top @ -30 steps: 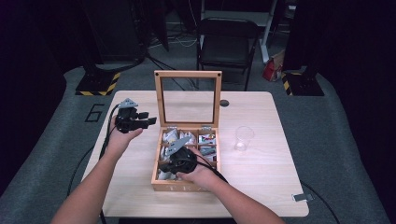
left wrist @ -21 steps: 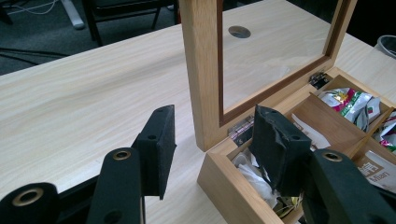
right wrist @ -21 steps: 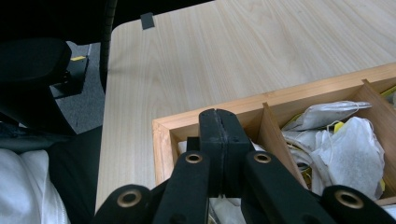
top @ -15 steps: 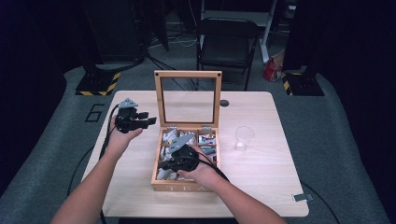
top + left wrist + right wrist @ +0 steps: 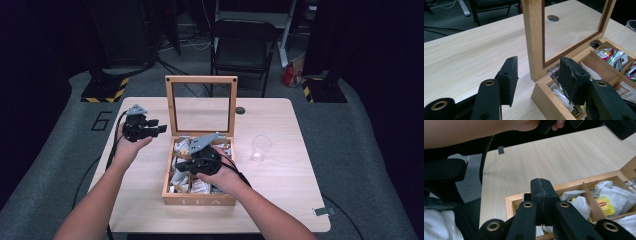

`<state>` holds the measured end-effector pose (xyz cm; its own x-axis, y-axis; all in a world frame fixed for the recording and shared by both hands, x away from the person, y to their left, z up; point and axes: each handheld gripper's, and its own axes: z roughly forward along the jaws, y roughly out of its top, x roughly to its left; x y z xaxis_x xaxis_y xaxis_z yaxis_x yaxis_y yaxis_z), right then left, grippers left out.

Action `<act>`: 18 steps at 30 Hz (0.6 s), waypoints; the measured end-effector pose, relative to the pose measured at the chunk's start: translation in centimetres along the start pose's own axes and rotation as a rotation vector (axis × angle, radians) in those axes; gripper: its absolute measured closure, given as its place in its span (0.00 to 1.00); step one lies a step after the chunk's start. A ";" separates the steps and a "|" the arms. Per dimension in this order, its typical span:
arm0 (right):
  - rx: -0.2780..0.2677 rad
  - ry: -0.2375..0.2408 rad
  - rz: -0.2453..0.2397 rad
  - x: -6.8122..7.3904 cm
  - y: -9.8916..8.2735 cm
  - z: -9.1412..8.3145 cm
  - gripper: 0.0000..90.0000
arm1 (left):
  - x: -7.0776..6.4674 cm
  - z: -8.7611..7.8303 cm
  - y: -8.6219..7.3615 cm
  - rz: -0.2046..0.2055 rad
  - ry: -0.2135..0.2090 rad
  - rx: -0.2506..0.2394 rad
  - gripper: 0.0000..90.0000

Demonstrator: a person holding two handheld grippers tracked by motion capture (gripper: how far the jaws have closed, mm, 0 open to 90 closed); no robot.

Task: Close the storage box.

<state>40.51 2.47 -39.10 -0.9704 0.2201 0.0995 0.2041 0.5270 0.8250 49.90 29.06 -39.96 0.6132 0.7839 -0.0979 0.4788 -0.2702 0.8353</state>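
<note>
At the frame's centre, your right gripper (image 5: 186, 164) hung over the tea box (image 5: 199, 199), jaws pressed together on nothing visible; your left gripper (image 5: 161, 125), jaws apart, waited middle-left. Next, you probably needed to open over a tea bag (image 5: 604, 205).

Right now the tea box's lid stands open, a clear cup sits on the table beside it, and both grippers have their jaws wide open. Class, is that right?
Not quite. The left gripper is open, but the right gripper, over the tea box, has its jaws pressed together, as the right gripper view shows. The lid is open and the cup stands beside.
</note>
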 end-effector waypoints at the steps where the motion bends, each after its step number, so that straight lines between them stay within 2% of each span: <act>1: -0.005 -0.003 -0.001 0.0 0.1 -0.2 1.00 | 0.0 0.0 0.0 -0.001 0.003 -0.007 0.55; 6: -0.029 -0.019 -0.017 0.0 0.8 -1.5 1.00 | -0.1 0.0 0.1 -0.001 0.002 -0.006 0.55; 18: -0.050 -0.053 0.000 -0.4 1.5 -4.0 1.00 | 0.1 -0.2 0.1 -0.004 0.004 -0.007 0.55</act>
<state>40.64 -0.11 -35.67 -0.9620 0.2637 0.0710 0.1959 0.4853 0.8521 49.84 29.19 -39.79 0.6085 0.7874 -0.0990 0.4770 -0.2632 0.8386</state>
